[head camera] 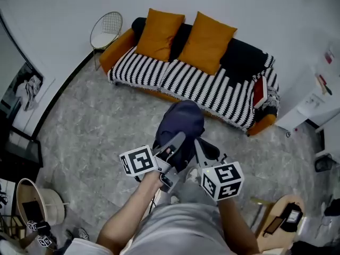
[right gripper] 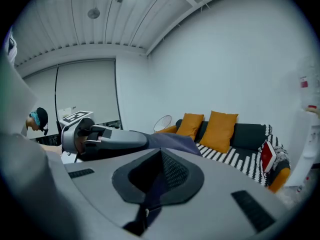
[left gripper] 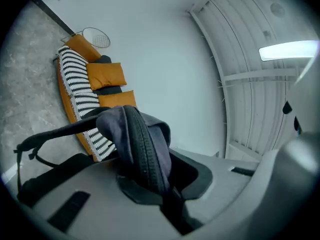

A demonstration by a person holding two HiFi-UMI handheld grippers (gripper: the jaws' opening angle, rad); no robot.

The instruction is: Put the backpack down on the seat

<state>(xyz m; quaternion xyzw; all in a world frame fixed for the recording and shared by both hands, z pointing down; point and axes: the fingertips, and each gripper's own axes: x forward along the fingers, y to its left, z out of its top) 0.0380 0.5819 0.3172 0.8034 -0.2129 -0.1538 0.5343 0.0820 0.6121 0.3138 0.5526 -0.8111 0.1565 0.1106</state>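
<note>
A dark navy backpack (head camera: 180, 125) hangs above the grey floor, a short way in front of the sofa. My left gripper (head camera: 178, 141) is shut on its top fabric; in the left gripper view the zippered fold (left gripper: 144, 151) is pinched between the jaws of the left gripper (left gripper: 162, 186). My right gripper (head camera: 201, 149) grips the backpack from the right, and the right gripper view shows dark fabric (right gripper: 159, 181) caught between its jaws. The sofa seat (head camera: 186, 84) has a black-and-white striped cover, with two orange cushions (head camera: 183, 39) against the back.
A red item (head camera: 260, 92) lies at the sofa's right end. A wire chair (head camera: 106, 31) stands left of the sofa, a white cabinet (head camera: 311, 102) to its right. A round wooden stool (head camera: 281, 224) is at my right, a basket (head camera: 37, 206) at my left.
</note>
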